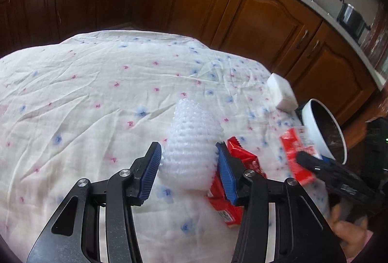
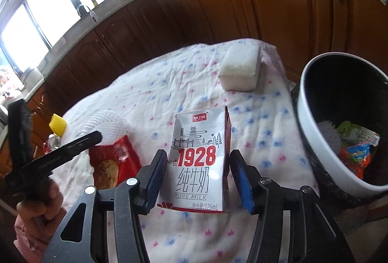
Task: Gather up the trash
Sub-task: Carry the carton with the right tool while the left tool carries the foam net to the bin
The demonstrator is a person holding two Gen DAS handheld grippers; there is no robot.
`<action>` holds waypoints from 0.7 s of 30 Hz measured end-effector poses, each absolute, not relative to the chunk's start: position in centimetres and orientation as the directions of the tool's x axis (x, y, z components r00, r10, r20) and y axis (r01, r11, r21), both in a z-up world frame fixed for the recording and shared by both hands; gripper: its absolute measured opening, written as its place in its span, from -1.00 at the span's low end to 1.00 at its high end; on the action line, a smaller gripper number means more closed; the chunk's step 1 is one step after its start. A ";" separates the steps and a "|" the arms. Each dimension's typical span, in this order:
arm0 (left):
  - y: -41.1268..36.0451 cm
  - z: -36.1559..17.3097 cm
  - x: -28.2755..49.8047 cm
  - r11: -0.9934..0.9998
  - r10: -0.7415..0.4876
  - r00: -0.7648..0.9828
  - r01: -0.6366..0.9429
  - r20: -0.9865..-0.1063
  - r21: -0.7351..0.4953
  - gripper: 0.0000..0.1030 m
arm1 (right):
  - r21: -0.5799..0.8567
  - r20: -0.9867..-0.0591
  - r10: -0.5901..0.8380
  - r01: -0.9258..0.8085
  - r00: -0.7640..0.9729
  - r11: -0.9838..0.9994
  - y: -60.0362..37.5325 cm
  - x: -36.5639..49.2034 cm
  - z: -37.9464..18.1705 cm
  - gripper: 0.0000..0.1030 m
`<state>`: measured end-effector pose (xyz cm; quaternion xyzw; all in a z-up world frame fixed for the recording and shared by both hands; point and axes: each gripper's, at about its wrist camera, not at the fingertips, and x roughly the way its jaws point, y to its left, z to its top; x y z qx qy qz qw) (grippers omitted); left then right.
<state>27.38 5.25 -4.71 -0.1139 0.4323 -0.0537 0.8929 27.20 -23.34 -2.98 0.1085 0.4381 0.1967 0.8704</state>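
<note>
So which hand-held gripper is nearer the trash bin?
Right. The right hand-held gripper, around the milk carton, is beside the trash bin; the left hand-held gripper straddles the foam net, farther off.

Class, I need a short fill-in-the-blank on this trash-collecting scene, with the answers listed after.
1. The right gripper holds a ____ carton.
2. The left gripper straddles a white foam ____.
3. The red wrapper lies on the ____ side of that foam piece.
4. The bin stands off the cloth's ____ edge.

Answers: milk; net; right; right
</note>
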 end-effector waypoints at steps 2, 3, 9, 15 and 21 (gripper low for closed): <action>5.4 -4.4 27.5 0.965 -0.204 0.625 -0.004 -0.753 -0.264 -0.35 | 0.366 -0.710 0.438 -0.243 0.551 0.898 -24.0 26.9 -2.5 0.05; 5.5 -4.1 27.4 0.964 -0.204 0.635 -0.004 -0.745 -0.268 -0.41 | 0.371 -0.704 0.440 -0.240 0.558 0.897 -24.5 26.8 -2.2 0.05; 5.0 -1.5 26.6 0.968 -0.182 0.696 0.003 -0.695 -0.251 -0.57 | 0.402 -0.673 0.452 -0.224 0.585 0.888 -26.5 25.8 -1.4 0.05; 4.9 -0.6 26.2 0.969 -0.157 0.720 -0.019 -0.676 -0.245 -0.25 | 0.418 -0.661 0.456 -0.212 0.596 0.883 -27.8 25.3 -1.4 0.05; 4.7 -1.0 25.6 0.977 -0.146 0.708 -0.007 -0.691 -0.213 -0.60 | 0.425 -0.648 0.456 -0.207 0.610 0.881 -28.9 24.6 -1.2 0.04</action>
